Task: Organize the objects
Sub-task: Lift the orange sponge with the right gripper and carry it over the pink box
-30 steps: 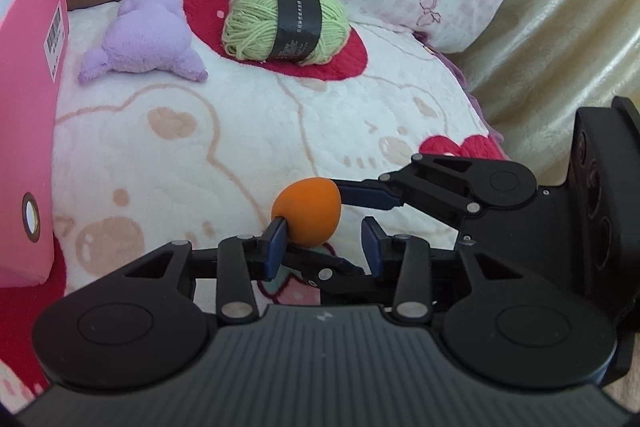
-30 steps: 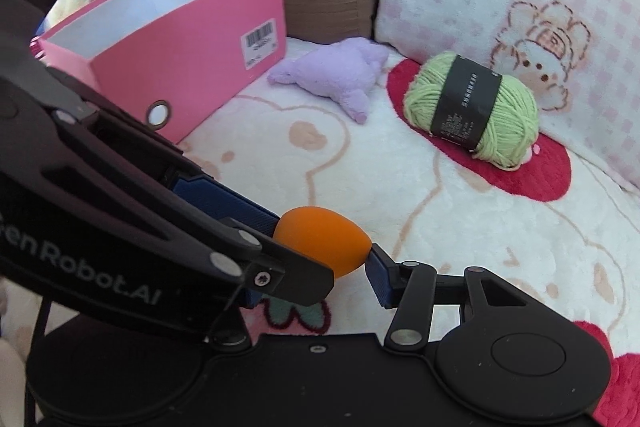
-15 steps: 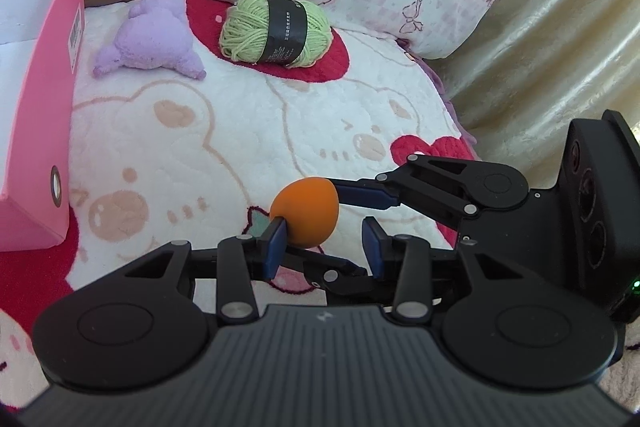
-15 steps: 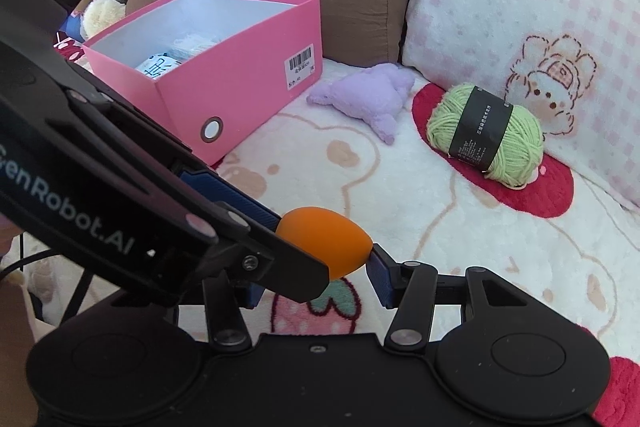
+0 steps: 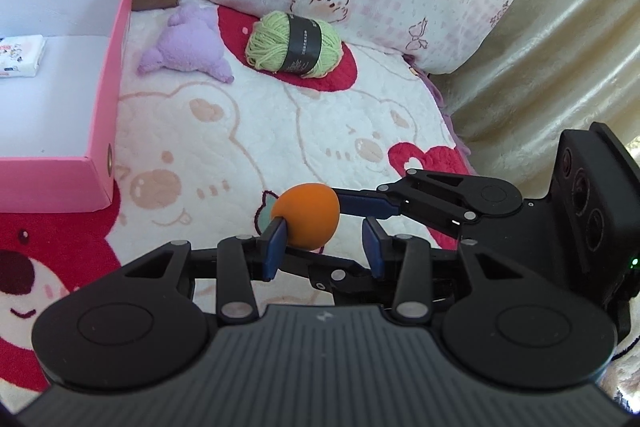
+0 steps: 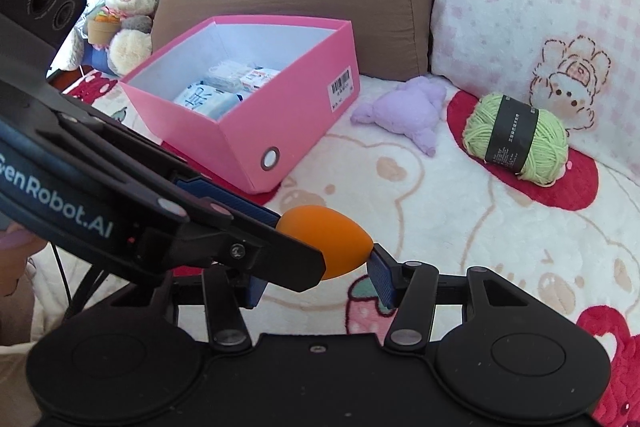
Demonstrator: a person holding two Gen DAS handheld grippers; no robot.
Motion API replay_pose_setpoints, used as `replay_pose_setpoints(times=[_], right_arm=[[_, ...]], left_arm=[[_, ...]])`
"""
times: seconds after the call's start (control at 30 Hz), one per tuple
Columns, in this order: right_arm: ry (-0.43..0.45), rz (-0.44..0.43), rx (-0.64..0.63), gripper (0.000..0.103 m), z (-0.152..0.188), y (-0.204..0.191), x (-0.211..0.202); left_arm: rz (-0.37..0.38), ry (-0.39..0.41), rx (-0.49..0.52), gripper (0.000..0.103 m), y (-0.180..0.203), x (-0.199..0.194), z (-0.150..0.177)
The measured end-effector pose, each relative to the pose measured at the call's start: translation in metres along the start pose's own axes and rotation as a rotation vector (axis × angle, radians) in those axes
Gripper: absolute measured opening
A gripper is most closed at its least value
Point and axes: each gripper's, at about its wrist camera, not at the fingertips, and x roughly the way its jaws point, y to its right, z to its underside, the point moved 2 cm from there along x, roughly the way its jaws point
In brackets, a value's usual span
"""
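Above the blanket's (image 6: 440, 211) front edge, an orange egg-shaped sponge (image 6: 326, 241) is pinched end to end by the right gripper (image 6: 316, 277). The left gripper (image 5: 322, 247), marked "GenRobot.AI", has one pad touching it, the other apart. A barcode sticker marks the pink box (image 6: 288, 123); green yarn (image 6: 516, 139) wears a black label, print unreadable.

My left gripper (image 5: 322, 241) is matte black, with a ribbed housing behind two round pivot caps and slim linkage bars pinned by silver rivets. Its fingers (image 5: 274, 251) end in blue ribbed pads. My right gripper (image 6: 320, 277) is built alike: black body, round caps either side, silver screws at each joint, blue pads at the tips. Along the side of the left one, white lettering reads "enRobot.AI", and a black block with three round lenses sits behind the jaws, trailing a thin black cable.
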Motion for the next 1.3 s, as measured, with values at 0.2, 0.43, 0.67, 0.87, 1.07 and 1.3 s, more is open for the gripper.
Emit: replay_pose_setpoints(times=[0.2, 0.43, 0.67, 0.87, 1.07, 1.3], right_arm=[[0.026, -0.006, -0.018, 0.058, -0.005, -0.013, -0.012], [0.048, -0.012, -0.036, 0.058, -0.008, -0.025, -0.02], [0.065, -0.004, -0.063, 0.058, -0.011, -0.038, -0.025], [0.084, 0.007, -0.091, 0.058, -0.016, -0.05, -0.032], [0.085, 0.015, -0.115, 0.058, -0.02, -0.065, -0.036], [0.078, -0.001, -0.079, 0.058, -0.031, -0.078, -0.042]], left_arm=[[-0.016, 0.021, 0.013, 0.041, 0.003, -0.016, 0.002], [0.001, 0.039, -0.007, 0.041, -0.002, -0.029, 0.007], [-0.003, 0.05, 0.005, 0.041, -0.001, -0.042, 0.009], [-0.025, 0.042, 0.017, 0.041, 0.001, -0.055, 0.009], [-0.074, 0.021, 0.049, 0.041, 0.007, -0.067, 0.009], [-0.092, 0.017, 0.054, 0.041, 0.007, -0.088, 0.007]])
